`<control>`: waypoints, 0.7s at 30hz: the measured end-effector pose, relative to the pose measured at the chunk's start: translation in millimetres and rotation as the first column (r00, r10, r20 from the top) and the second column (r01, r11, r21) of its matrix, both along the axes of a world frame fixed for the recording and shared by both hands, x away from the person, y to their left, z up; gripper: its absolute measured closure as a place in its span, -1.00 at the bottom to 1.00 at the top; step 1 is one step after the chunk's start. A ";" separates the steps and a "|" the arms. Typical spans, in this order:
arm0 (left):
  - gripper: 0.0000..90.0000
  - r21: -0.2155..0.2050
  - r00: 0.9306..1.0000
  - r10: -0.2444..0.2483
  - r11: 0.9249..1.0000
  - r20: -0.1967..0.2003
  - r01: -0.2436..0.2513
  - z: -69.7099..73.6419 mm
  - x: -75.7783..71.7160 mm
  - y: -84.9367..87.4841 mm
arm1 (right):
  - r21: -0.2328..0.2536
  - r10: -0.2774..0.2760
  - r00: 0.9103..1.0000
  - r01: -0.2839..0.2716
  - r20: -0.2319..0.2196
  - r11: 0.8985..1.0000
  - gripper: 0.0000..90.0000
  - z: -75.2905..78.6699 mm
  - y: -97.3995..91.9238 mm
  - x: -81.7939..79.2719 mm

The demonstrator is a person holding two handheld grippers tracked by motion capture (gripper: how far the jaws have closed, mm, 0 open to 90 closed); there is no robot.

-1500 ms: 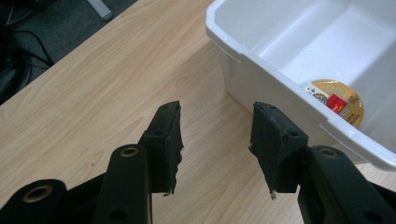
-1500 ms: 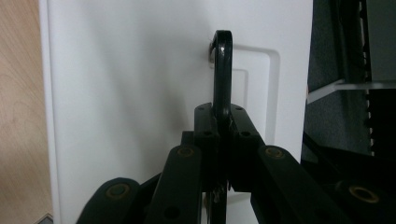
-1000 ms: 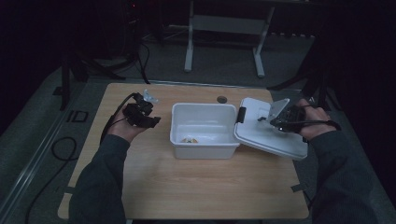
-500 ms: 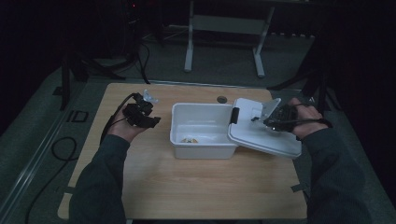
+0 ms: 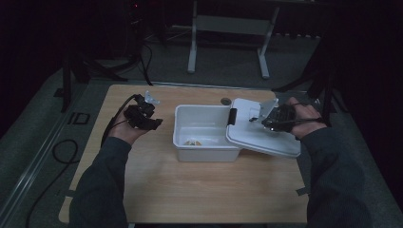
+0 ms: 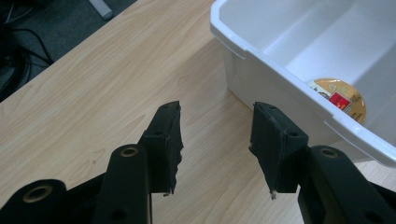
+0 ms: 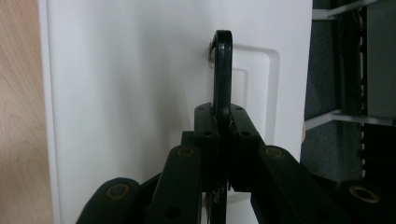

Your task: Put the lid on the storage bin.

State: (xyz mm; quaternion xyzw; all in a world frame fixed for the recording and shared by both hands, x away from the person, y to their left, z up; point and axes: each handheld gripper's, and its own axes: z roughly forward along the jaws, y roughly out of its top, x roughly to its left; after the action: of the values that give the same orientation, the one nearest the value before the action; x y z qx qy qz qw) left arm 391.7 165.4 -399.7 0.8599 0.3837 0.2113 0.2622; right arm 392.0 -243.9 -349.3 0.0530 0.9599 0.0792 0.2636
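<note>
One lid (image 5: 263,137) nearer bin (image 5: 205,149) now.

Bin (image 5: 205,142) sits mid-table (image 5: 199,194), and inside it, on the floor toward the near left, lies a small round packet (image 5: 193,141). Just right of the bin, the lid (image 5: 266,137) overlaps the bin's right rim and slopes off to the right. Above the lid, the right gripper (image 5: 259,119) clamps the lid's handle (image 7: 222,70). Left of the bin, apart from it, the left gripper (image 5: 151,122) hovers over bare table. A small round disc (image 5: 225,101) lies on the table beyond the bin's far edge.
</note>
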 end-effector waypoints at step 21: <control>0.18 -0.001 1.000 -0.003 1.000 0.002 0.003 -0.1 -1.0 -0.7 | -0.005 0.040 0.999 -0.040 0.003 0.999 0.88 0.3 18.1 1.7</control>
State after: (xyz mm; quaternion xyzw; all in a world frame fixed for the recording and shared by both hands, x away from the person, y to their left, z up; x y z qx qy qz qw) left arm 390.8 164.7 -399.8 0.8601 0.3822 0.2116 0.2634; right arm 393.7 -225.8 -349.0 0.0330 0.9606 0.0820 0.2634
